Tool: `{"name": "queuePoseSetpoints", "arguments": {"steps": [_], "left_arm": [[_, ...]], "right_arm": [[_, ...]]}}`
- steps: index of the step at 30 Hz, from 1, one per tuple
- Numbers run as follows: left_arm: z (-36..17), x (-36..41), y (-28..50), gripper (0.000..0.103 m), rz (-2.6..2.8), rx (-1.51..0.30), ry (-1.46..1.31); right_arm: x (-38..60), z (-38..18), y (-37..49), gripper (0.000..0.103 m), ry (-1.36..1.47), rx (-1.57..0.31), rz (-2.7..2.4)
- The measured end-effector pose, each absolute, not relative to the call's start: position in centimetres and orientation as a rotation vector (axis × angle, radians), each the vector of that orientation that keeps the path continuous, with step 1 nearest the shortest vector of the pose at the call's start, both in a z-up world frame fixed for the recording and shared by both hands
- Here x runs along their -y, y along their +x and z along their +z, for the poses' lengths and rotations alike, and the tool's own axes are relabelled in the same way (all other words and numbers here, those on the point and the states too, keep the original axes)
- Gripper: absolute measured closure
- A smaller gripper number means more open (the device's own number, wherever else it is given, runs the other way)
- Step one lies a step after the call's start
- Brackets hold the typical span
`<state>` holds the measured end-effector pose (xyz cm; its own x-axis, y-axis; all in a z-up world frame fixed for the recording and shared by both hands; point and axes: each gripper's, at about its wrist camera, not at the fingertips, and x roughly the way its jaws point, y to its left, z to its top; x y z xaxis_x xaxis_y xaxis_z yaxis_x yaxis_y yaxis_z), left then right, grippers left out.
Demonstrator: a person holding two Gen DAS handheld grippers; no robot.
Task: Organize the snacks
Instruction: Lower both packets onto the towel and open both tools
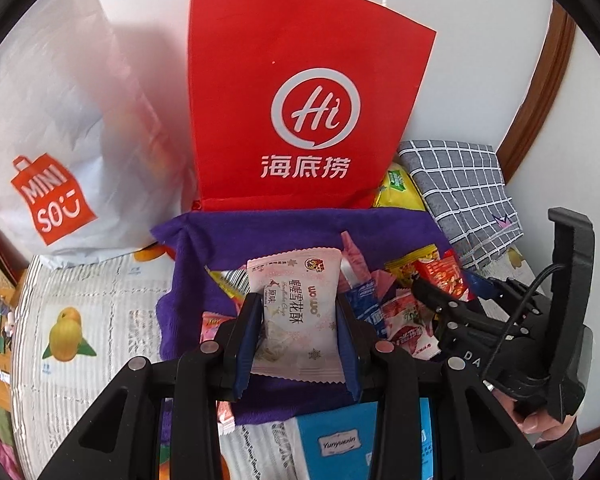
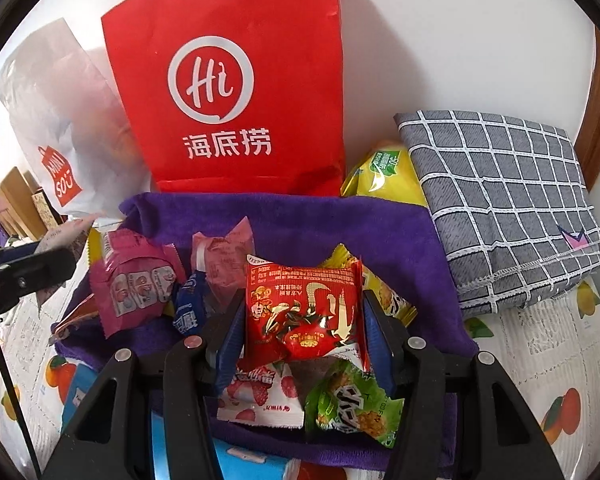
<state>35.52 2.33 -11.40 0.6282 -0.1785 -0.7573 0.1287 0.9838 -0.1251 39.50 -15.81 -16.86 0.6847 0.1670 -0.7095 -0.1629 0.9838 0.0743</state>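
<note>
Left gripper (image 1: pixel 298 330): jaws pinching a pale pink snowflake-print snack packet (image 1: pixel 296 312). Right gripper (image 2: pixel 304 332): jaws pinching a glossy red foil snack packet (image 2: pixel 304 316) above the purple fleece cloth (image 2: pixel 300 224).

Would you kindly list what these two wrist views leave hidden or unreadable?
- Red paper bag: its inside, left wrist view; front panel hides it.
- White plastic bag: contents, translucent blur.
- Yellow packet: mostly behind the checked cloth.
- Blue box: cut off below by left gripper.

Grey checked cloth (image 2: pixel 500 204) folded, fruit-print tablecloth (image 1: pixel 100 320), white wall (image 2: pixel 460 40), wooden trim (image 1: pixel 540 92)
</note>
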Motion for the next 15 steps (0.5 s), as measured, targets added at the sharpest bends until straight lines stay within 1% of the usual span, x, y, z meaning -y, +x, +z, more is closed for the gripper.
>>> {"name": "queuePoseSetpoints", "arguments": {"steps": [3, 5, 6, 13, 15], "left_arm": [[-11.2, -2.1, 36.0, 0.069, -0.175, -0.870, -0.058], [-11.1, -1.9, 36.4, 0.069, -0.180, -0.871, -0.059], [-11.0, -1.8, 36.7, 0.069, -0.186, -0.871, -0.061], [-11.2, -0.8, 38.3, 0.069, -0.199, -0.873, -0.057], [-11.4, -0.5, 38.7, 0.069, -0.202, -0.876, -0.049]], "right_arm": [[15.8, -17.0, 39.7, 0.045, 0.016, -0.801, 0.202], [15.8, -17.1, 39.6, 0.040, 0.008, -0.800, 0.201], [15.8, -17.1, 39.6, 0.039, 0.006, -0.800, 0.201], [16.1, -16.3, 39.3, 0.036, 0.013, -0.799, 0.192], [16.0, -16.2, 39.2, 0.034, 0.008, -0.799, 0.193]]}}
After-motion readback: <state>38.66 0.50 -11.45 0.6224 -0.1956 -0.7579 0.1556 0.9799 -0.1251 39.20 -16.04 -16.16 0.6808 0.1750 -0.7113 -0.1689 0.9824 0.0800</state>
